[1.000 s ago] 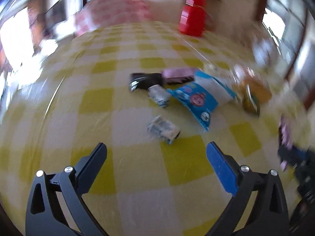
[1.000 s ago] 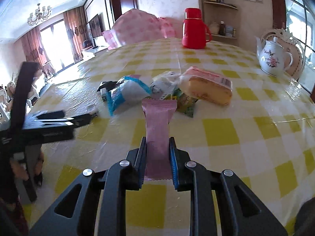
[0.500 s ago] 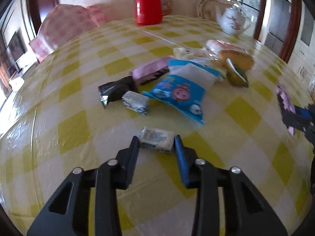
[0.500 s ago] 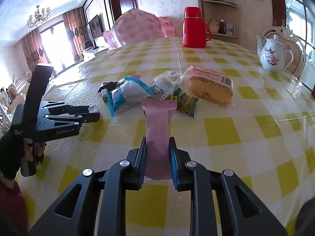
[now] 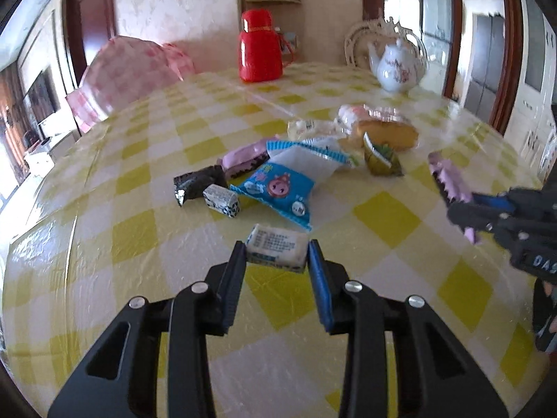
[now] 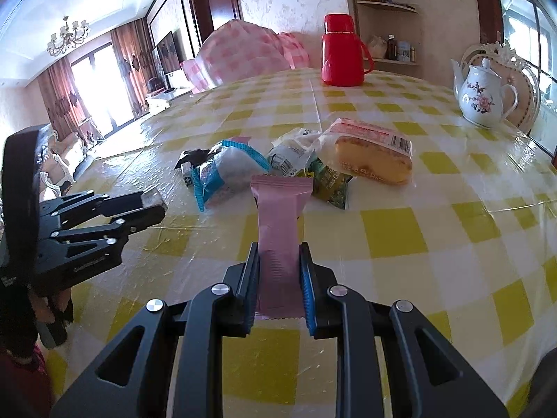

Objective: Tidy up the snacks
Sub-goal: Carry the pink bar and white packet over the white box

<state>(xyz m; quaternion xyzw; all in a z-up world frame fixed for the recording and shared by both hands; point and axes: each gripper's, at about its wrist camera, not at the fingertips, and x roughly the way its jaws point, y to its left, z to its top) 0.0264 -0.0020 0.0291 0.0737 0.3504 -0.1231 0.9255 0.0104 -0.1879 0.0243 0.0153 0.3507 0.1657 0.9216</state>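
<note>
Behind, red flask (image 5: 261, 52) (teapot (image 5: 398, 66) beside); snack pile (image 5: 296, 170) between.

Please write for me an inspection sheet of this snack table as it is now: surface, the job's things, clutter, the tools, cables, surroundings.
Surface: round table with glossy yellow-and-white checked cloth.
Job's things: small white rectangular snack packet in the left tool; long pink wrapper bar in the right tool; loose pile of blue cartoon pouch, black foil packet, small white-and-blue packet, second pink bar, green sachet, wrapped yellow cake.
Clutter: red plastic thermos jug, white floral teapot.
Tools: left tool shut on the white packet; right tool shut on the pink bar.
Cables: nothing seen.
Surroundings: pink checked cushion, wall shelf with jars, curtained windows.
</note>
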